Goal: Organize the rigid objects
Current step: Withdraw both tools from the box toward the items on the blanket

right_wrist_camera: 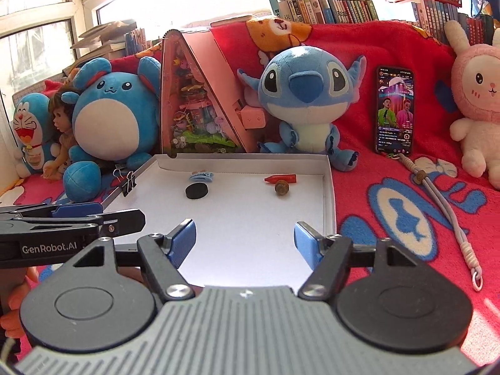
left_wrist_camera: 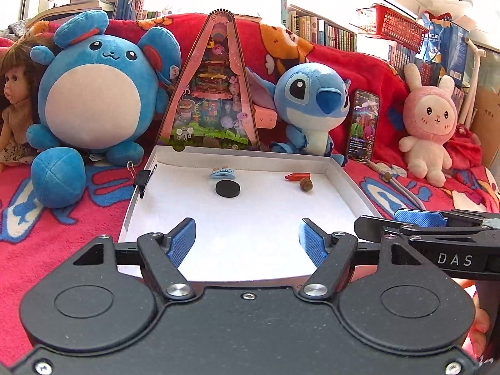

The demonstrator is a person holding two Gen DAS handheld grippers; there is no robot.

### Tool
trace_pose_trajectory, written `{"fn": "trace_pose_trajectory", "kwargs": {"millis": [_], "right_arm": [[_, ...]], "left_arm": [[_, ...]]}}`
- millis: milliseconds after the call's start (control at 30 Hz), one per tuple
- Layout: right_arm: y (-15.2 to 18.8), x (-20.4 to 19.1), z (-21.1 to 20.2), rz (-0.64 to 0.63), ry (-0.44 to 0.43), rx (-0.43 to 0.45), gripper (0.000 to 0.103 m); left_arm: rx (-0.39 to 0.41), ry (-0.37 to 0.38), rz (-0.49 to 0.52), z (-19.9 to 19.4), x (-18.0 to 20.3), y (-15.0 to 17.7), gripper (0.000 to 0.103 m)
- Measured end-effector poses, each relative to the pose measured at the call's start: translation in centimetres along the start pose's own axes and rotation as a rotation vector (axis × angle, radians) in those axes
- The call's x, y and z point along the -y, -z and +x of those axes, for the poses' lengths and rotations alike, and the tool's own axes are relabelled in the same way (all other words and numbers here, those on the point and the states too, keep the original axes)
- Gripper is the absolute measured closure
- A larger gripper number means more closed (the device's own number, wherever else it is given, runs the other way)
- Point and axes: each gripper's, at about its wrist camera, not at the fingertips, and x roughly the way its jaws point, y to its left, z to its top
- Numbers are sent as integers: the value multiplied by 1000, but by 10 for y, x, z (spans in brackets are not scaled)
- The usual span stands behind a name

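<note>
A shallow tray is being seen lying on a blanket. In it, toward the back, a hair clip is lying just behind a disc, with a crayon and an acorn well to the right. A binder clip is sitting on the left wall. Plush toys and a phone are being propped behind.

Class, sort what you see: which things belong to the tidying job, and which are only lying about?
Job:
white tray
black disc
blue clip
red crayon
brown acorn

Lying about:
plush toys
doll
phone
binder clip
</note>
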Motion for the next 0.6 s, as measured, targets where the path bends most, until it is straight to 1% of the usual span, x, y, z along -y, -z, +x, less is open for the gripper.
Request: {"fn": "trace_pose_trajectory", "kwargs": {"millis": [100,300,600], "right_arm": [[8,0,-14,3,-2,18,20],[27,-4,-33,-40,12,40,18],[54,-6,-51,-47,30,56,15]], "left_arm": [[2,14,19,-12,6,9,31],[-2,18,30,-30,16,32,30],[15,5,45,-52,19,57,29]]}}
